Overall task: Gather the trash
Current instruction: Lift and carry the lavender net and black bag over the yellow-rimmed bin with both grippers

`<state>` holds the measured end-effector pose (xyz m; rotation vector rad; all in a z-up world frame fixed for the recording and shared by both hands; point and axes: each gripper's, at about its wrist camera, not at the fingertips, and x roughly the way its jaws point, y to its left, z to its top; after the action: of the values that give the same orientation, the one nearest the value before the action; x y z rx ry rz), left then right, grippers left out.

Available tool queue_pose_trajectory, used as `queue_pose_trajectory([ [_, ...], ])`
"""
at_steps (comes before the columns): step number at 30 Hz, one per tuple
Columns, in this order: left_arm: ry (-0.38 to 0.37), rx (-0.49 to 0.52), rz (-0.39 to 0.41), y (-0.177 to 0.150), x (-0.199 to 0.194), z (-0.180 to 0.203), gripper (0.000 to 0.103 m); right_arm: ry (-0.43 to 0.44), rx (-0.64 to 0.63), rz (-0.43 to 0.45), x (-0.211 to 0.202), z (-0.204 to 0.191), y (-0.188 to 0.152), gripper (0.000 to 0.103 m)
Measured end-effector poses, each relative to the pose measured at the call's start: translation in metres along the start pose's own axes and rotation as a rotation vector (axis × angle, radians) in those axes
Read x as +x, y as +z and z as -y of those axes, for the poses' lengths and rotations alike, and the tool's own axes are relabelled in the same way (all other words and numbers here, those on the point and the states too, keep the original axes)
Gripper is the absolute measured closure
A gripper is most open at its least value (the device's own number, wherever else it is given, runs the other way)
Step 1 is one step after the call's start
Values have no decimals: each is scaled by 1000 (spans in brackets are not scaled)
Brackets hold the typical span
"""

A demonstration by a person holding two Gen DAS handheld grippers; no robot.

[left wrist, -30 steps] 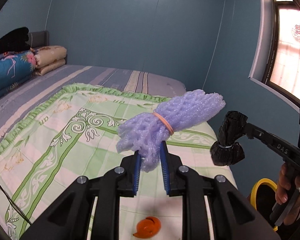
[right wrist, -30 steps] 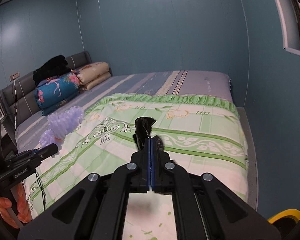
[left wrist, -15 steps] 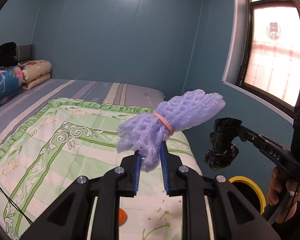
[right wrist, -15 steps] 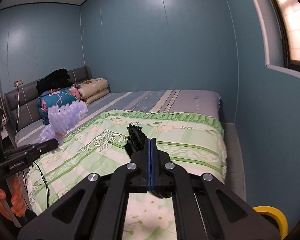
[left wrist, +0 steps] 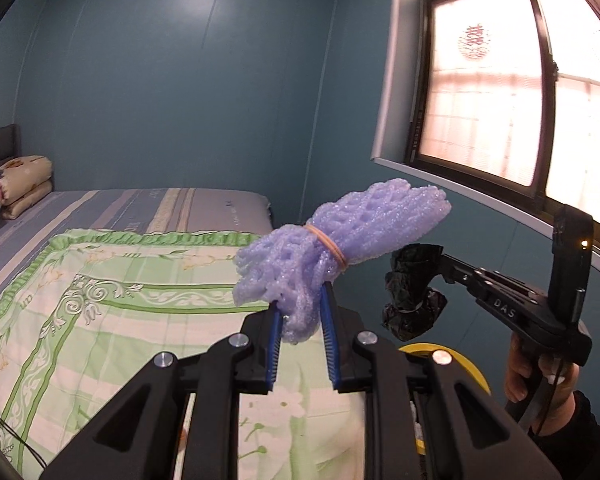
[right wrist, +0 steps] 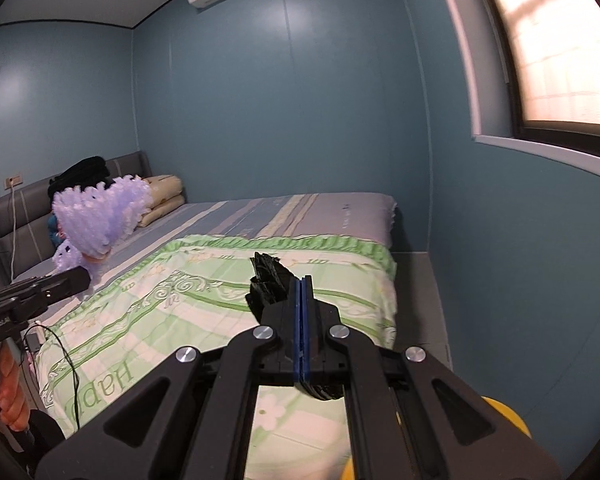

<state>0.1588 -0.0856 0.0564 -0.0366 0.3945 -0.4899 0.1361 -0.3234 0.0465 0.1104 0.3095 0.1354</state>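
Observation:
My left gripper (left wrist: 300, 302) is shut on a bundle of purple foam netting (left wrist: 340, 240) tied with an orange rubber band; the bundle sticks up and to the right above the bed. The same purple foam netting (right wrist: 100, 216) shows at the left of the right wrist view. My right gripper (right wrist: 302, 284) is shut on a crumpled black plastic bag (right wrist: 268, 284), whose ends poke out above and below the pads. In the left wrist view that black plastic bag (left wrist: 414, 292) hangs at the tip of the right gripper (left wrist: 440, 266), above a yellow-rimmed bin (left wrist: 444, 352).
A bed with a green floral quilt (left wrist: 100, 300) fills the lower left. Folded bedding (left wrist: 24, 184) lies at the headboard. A blue wall and a window (left wrist: 520, 100) stand to the right. The yellow bin (right wrist: 504, 416) sits on the floor beside the bed's corner. A black cable (right wrist: 66, 356) trails over the quilt.
Both grippers have swung to the right and risen a little with their loads; the window and yellow bin have come further into view. An orange scrap on the quilt has dropped out of sight.

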Motion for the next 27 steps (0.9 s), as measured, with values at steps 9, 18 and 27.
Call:
queue_pose_trajectory([
  [9, -89, 68, 22, 3, 2, 47, 86, -71, 8, 27, -33, 30, -8, 103],
  [18, -171, 125, 11, 0, 6, 90, 86, -120, 42, 32, -53, 58, -23, 103],
  [27, -229, 157, -20, -4, 22, 120, 86, -167, 83, 20, -68, 84, -41, 103],
])
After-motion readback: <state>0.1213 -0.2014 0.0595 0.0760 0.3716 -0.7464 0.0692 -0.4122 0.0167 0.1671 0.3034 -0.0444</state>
